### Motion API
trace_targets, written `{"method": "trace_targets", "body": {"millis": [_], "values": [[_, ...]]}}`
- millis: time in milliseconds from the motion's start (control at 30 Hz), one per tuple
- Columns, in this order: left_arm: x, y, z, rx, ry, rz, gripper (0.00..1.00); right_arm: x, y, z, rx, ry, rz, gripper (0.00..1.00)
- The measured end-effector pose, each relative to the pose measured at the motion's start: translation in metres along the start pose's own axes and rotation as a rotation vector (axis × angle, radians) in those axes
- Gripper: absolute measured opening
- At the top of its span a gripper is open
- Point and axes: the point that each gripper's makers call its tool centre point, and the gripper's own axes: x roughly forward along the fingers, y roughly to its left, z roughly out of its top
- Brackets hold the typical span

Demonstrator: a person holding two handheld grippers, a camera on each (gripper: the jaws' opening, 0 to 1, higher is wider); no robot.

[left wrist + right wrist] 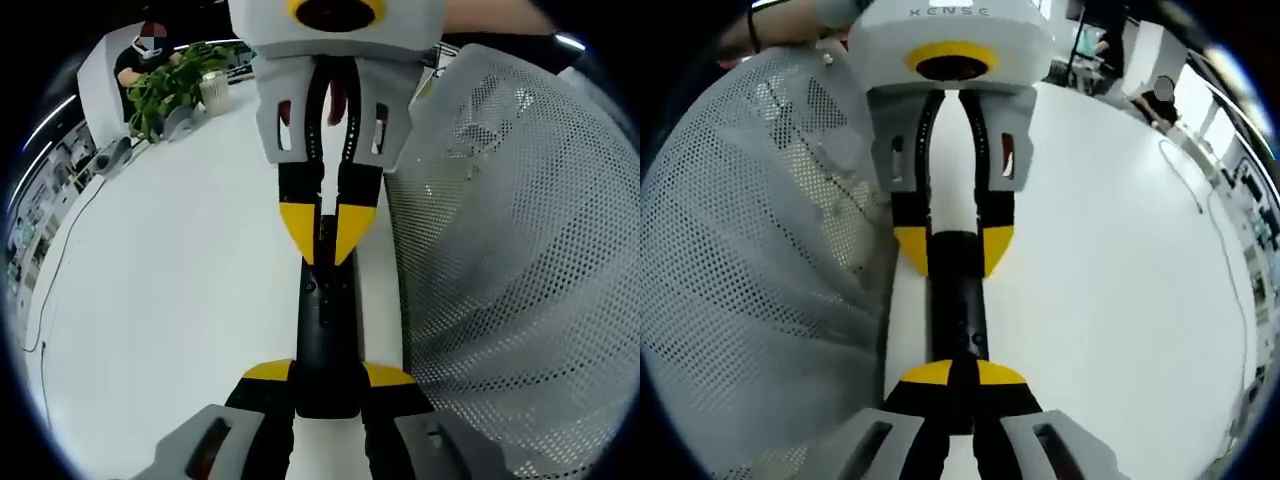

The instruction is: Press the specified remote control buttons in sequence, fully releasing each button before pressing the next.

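Left gripper point(328, 378) pinches the near end of the remote point(325, 320), jaws spread only to its width. Your right gripper point(952, 374) comes in from the far end with its yellow tips pressed together, down over the remote's point(958, 300) button face; contact looks likely but I can't tell for sure.

Step, by my read: a button press is in hand, left holding, right pressing. Next move calls for lifting the right tips fully off before you shift along to the next button; keep the left hold steady.

Remote: slim, black, long, lying on the white desk point(170, 290), just beside a grey mesh chair back point(500, 250). Small dark buttons show mid-body; labels too small to read.
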Motion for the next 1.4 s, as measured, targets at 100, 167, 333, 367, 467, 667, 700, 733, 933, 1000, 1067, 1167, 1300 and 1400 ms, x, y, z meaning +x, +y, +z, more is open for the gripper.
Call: {"method": "trace_targets", "body": {"millis": [100, 167, 333, 367, 467, 667, 700, 733, 933, 1000, 1067, 1167, 1300, 1400], "values": [[0.0, 0.0, 0.0, 0.0, 0.001, 0.0, 0.25, 0.0015, 0.0007, 0.0009, -0.022, 0.019, -0.008, 0.05], [0.0, 0.0, -0.0001, 0.0, 0.0, 0.0, 0.25, 0.002, -0.0003, 0.0008, -0.015, 0.031, -0.008, 0.05], [-0.0002, -0.0003, 0.0, 0.005, 0.005, -0.001, 0.25, 0.0021, -0.0003, -0.0005, -0.032, 0.033, 0.0, 0.05], [0.0, -0.0004, 0.0001, 0.01, 0.01, -0.001, 0.25, 0.0022, -0.0004, -0.0005, -0.054, 0.037, 0.006, 0.05], [0.0, -0.0008, 0.0002, 0.016, 0.02, -0.002, 0.25, 0.002, -0.0011, 0.0001, -0.028, 0.039, 0.019, 0.05], [-0.0002, -0.0011, -0.0003, 0.021, 0.021, 0.002, 0.25, 0.0004, 0.0028, -0.0019, -0.081, 0.025, 0.014, 0.05], [-0.0001, -0.0013, -0.0001, 0.024, 0.022, 0.003, 0.25, 0.0002, 0.0018, -0.0017, -0.054, 0.023, 0.015, 0.05], [-0.0001, -0.0012, -0.0001, 0.018, 0.023, 0.003, 0.25, -0.0001, 0.0009, -0.0025, -0.051, 0.025, 0.017, 0.05], [-0.0001, -0.0007, 0.0002, 0.015, 0.024, 0.002, 0.25, -0.0025, 0.001, -0.0079, -0.012, 0.023, 0.008, 0.05], [-0.0002, -0.0006, 0.0002, 0.013, 0.022, 0.002, 0.25, -0.0017, 0.0004, -0.0075, 0.003, 0.023, 0.006, 0.05], [-0.0002, -0.0003, 0.0002, 0.011, 0.02, 0.002, 0.25, -0.0001, -0.0002, -0.0071, -0.004, 0.04, 0.013, 0.05], [-0.0002, -0.0003, 0.0002, 0.008, 0.018, 0.002, 0.25, 0.0008, 0.0005, -0.0064, -0.024, 0.095, 0.025, 0.05], [-0.0002, -0.0001, 0.0002, 0.005, 0.018, 0.001, 0.25, -0.001, -0.0003, -0.0078, 0.005, 0.08, 0.03, 0.05], [-0.0002, 0.0, 0.0002, 0.004, 0.017, 0.002, 0.25, -0.0023, 0.0002, -0.0083, 0.017, 0.056, 0.024, 0.05]]}}
